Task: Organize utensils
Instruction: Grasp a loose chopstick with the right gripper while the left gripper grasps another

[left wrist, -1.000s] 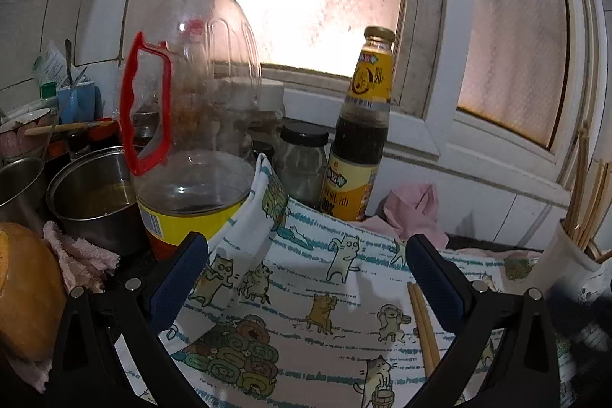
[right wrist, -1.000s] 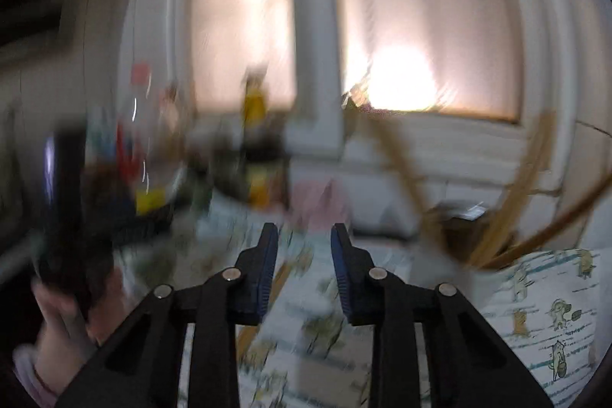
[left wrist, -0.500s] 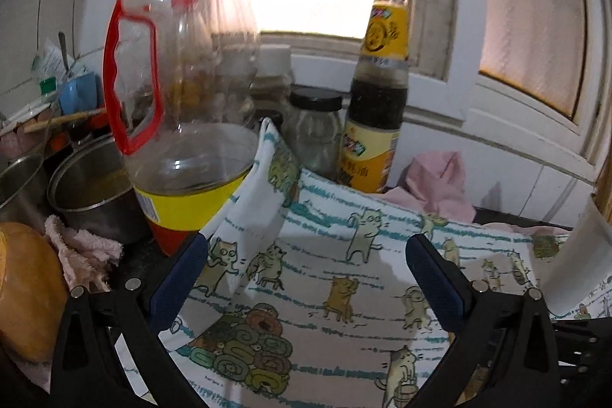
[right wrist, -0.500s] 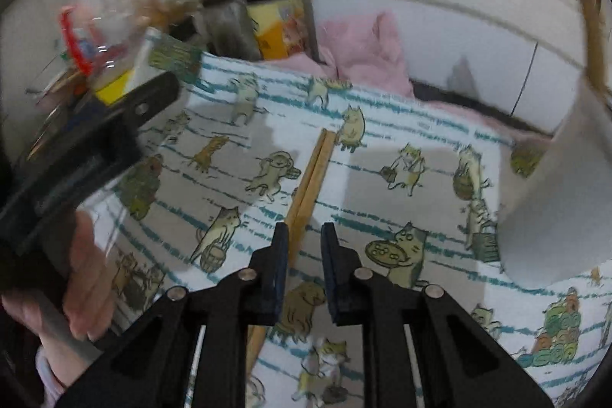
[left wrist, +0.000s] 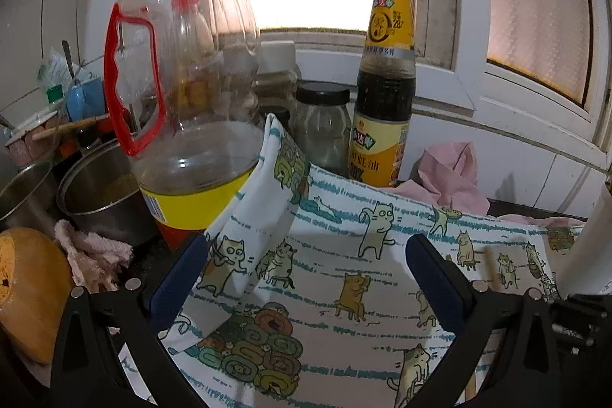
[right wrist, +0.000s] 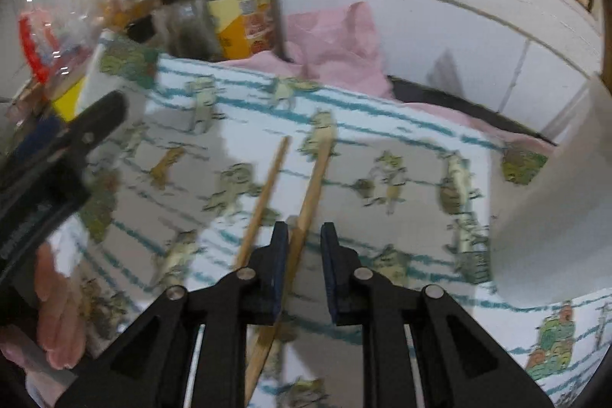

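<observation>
Landmark: the cat-print cloth [right wrist: 382,125], spread over the counter; everything below is placed off it.

Right gripper [right wrist: 302,247]: tipped down over the middle of the cloth. A second ago it is seen aimed up at the window in a blur, so it has been swung down onto the chopsticks. Its jaws have just been closing, and one chopstick runs up between them. A gap is still seen beside the stick, so a firm pinch can't be confirmed, looks narrow but not clamped yet.

Chopsticks [right wrist: 313,186]: two, lying on the cloth. Half a second ago they're seen side by side and touching; now they're splayed at the far ends. One is caught between the jaws, the other [right wrist: 267,194] is left just outside the left jaw.

Left gripper [left wrist: 306,270]: held wide over the near-left part of the cloth, nothing between its jaws; barely moved.

Holder [right wrist: 550,201]: white cup at the right edge of the cloth, probably where the sticks go.

What it means: only one stick is likely picked this time, so a second trip is probably needed.
</observation>
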